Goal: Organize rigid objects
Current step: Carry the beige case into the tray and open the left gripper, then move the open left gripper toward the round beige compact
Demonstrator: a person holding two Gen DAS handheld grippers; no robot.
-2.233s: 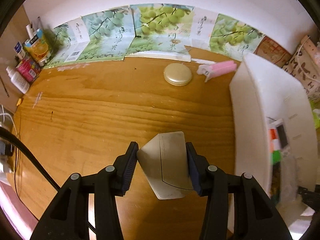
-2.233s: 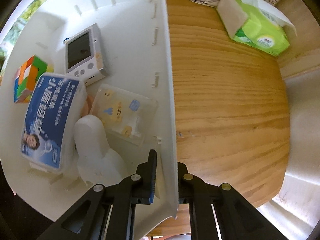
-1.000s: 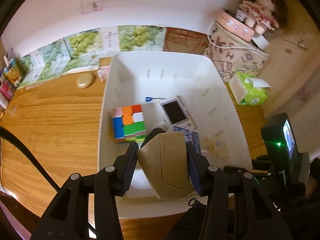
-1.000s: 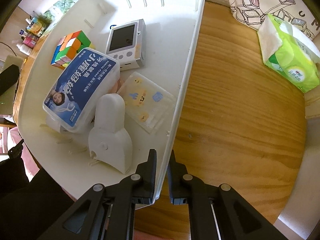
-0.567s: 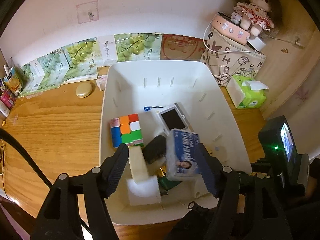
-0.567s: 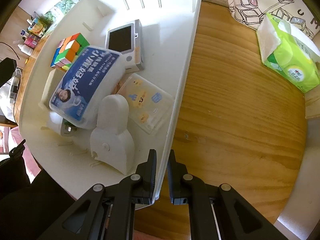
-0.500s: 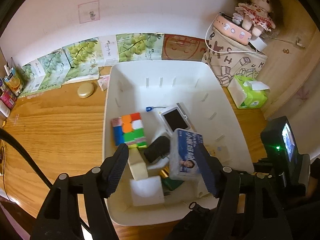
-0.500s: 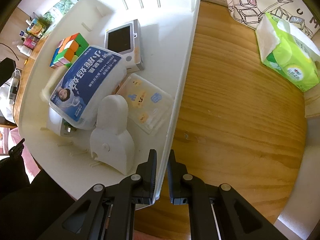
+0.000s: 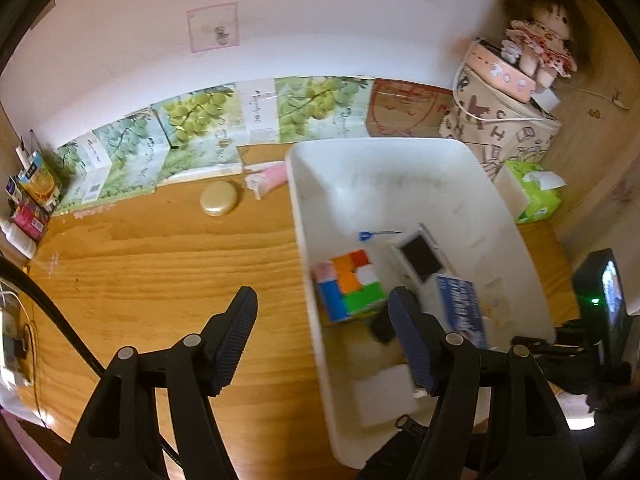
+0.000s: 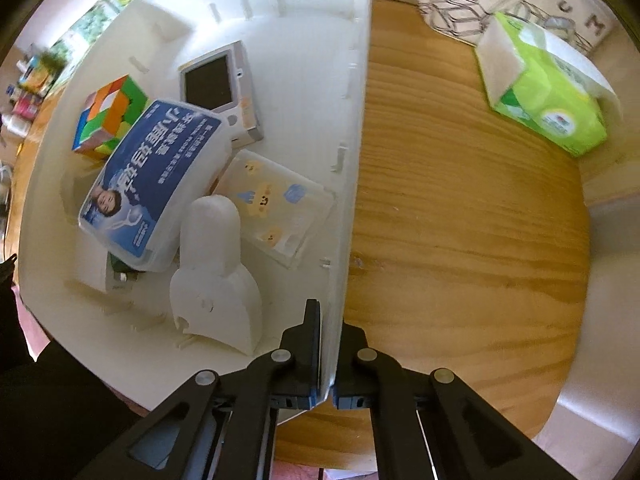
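The left tool (image 9: 322,334) now stands wide open with nothing between its fingers; about two seconds back it gripped a beige flat case, and half a second ago it hung spread over the middle of the bin. It has since swung to its left, so one finger lies over bare wood and the other over the near left wall of the white plastic storage bin (image 9: 304,216).

The right tool (image 10: 329,354) is still pinched shut on the bin's thin right wall (image 10: 356,128), one finger inside and one outside, as in every earlier frame.

Inside the bin, ahead and to the left of the right tool, sit a multicoloured puzzle cube (image 10: 106,116), a grey handheld device with a dark screen (image 10: 218,88), a clear box with a blue printed label (image 10: 156,184), a flat clear packet with cartoon animals (image 10: 276,204) and a white moulded plastic shape (image 10: 214,276) nearest the tool.

The wooden worktop (image 9: 160,264) stretches ahead of the left tool, carrying a round gold compact (image 9: 219,204) and a pink object (image 9: 270,178) beside the bin's far left corner. Green grape-printed cartons (image 9: 208,132) line the white wall beyond. To the right of the right tool, a green tissue pack (image 10: 540,92) lies on the wood.
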